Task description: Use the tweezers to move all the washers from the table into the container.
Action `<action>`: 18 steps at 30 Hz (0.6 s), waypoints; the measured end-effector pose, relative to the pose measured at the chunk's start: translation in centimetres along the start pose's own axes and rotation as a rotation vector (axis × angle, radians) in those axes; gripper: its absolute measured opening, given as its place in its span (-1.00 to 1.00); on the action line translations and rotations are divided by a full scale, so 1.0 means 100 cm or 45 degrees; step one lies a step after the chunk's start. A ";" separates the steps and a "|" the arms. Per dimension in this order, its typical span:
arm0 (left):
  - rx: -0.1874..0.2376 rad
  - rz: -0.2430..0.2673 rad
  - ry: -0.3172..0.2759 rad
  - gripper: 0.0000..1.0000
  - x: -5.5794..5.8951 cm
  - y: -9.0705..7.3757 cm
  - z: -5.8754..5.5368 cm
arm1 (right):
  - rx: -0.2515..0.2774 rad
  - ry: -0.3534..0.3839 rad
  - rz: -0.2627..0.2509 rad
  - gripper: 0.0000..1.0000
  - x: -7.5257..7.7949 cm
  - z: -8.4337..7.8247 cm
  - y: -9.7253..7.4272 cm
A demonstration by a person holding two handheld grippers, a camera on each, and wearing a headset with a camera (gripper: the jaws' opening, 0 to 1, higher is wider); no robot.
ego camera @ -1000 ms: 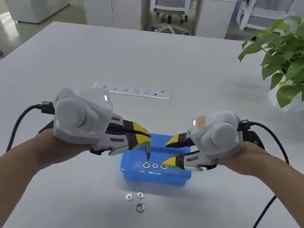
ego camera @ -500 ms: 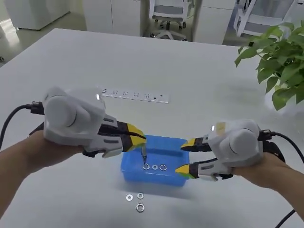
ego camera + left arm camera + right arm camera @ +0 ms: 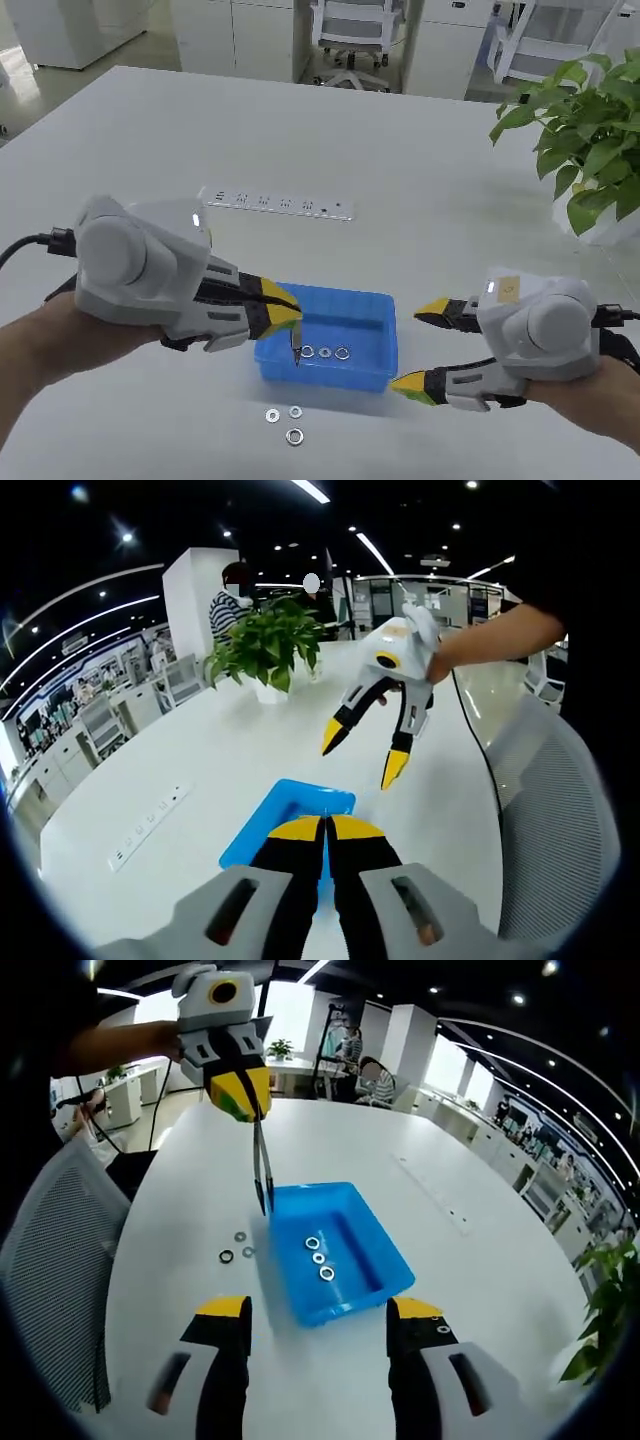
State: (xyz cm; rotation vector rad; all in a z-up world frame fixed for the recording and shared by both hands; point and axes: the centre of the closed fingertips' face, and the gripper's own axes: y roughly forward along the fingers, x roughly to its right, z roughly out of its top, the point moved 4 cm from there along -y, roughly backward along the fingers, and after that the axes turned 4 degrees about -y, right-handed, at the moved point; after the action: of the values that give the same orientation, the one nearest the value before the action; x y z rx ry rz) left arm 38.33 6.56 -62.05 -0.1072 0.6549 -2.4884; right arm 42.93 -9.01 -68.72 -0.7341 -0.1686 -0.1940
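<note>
White office bench: tweezers poised at the blue container's near edge.
Jaws of the left gripper clamp the tweezers; the right gripper gapes empty. Three washers lie just before the container; best to come down steeply and pinch one rim.

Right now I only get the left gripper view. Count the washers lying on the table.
Observer: Three washers lie on the table, just outside the tray's near wall.
Operator: Now count those in the tray.
Observer: Three there too, in a row.
Operator: Tell me where the tweezers point.
Observer: The tweezers hang from the left gripper, tips down at the tray's edge beside that row.
</note>
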 end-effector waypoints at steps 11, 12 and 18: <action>0.002 -0.010 -0.014 -0.89 0.010 -0.002 -0.009 | 0.017 0.096 -0.059 0.41 -0.007 -0.007 -0.010; 0.003 -0.011 -0.015 -0.89 0.011 -0.002 -0.011 | 0.021 0.100 -0.064 0.43 -0.008 -0.007 -0.010; -0.004 -0.016 -0.033 -0.89 0.016 -0.002 -0.021 | 0.055 0.122 -0.095 0.65 -0.011 -0.004 -0.014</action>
State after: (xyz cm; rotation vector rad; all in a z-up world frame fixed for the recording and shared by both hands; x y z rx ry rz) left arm 36.51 6.74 -63.90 -0.1446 0.6495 -2.4937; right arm 41.57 -10.14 -68.33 -0.6745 -0.1088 -0.2953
